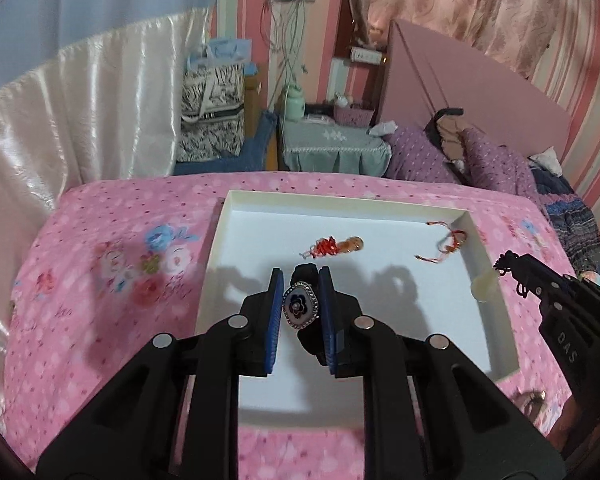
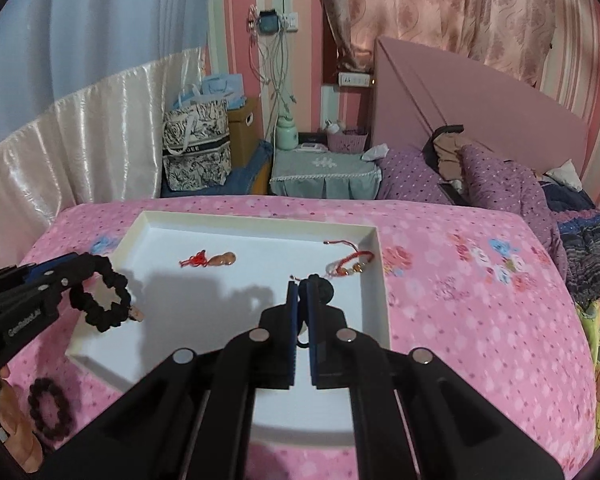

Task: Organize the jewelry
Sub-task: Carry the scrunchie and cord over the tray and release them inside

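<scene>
The fingers of the left gripper (image 1: 301,280) are pinching a black scrunchie (image 1: 305,270) that carries an oval charm (image 1: 300,309) with a dark flower on a pale face, ringed in small studs. In the left wrist view this piece is hanging over a shallow white tray (image 1: 482,256) that is lying on a bed covered by a pink flowered sheet (image 1: 112,280). In the tray a red knotted charm with an amber bead (image 1: 332,246) is resting near the middle, and a red cord bracelet (image 1: 448,242) is lying by the right wall. The right gripper (image 1: 504,262) is reaching in from the right with its fingers closed on a black cord; the letters "DAS" are showing on its body.

In the right wrist view the right gripper's fingers (image 2: 302,282) are standing closed, nipping a dark piece (image 2: 325,289) whose kind I cannot tell; it is hanging over the tray (image 2: 380,280) near the red cord bracelet (image 2: 350,262). The knotted charm (image 2: 208,259) is lying further left. The left gripper (image 2: 74,266) is entering from the left with the scrunchie (image 2: 100,300) dangling as a ruffled loop; its body is bearing white lettering too blurred to read surely. A dark beaded bracelet (image 2: 51,408) is lying on the sheet (image 2: 460,320) beside the tray's near left corner.
</scene>
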`<control>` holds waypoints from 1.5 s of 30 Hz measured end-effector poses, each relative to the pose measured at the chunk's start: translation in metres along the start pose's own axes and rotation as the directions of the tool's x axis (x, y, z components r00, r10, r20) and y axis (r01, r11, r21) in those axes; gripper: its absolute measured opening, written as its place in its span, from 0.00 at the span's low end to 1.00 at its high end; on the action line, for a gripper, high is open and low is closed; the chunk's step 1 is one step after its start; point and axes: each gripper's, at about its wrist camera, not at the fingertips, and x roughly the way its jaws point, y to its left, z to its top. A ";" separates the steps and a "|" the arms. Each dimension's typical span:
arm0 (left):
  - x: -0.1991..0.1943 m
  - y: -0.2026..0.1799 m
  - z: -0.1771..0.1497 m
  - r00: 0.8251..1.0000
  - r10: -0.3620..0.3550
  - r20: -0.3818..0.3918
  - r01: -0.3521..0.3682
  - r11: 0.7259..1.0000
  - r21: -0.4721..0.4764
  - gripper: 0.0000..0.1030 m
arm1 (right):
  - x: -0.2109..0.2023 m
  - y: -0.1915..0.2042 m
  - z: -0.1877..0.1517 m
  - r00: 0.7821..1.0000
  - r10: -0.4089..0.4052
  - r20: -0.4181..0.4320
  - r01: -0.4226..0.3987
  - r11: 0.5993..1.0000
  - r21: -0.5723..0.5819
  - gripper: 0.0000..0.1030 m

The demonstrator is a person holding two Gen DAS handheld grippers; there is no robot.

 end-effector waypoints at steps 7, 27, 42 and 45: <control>0.053 -0.012 0.028 0.998 0.050 -0.032 -0.049 0.998 0.042 0.16 | 0.054 0.005 0.021 0.999 -0.013 -0.047 0.013 1.000 0.003 0.04; 0.142 -0.006 0.043 0.976 0.176 -0.126 -0.168 0.983 0.075 0.15 | 0.131 -0.022 0.021 0.984 0.015 -0.178 -0.002 0.997 0.078 0.04; 0.158 0.000 0.039 0.963 0.206 -0.174 -0.199 0.978 0.059 0.15 | 0.142 -0.027 0.015 0.974 0.038 -0.222 -0.017 0.995 0.097 0.07; 0.157 0.000 0.040 0.962 0.198 -0.187 -0.191 0.980 0.059 0.17 | 0.143 -0.029 0.014 0.972 0.037 -0.233 -0.016 0.996 0.090 0.07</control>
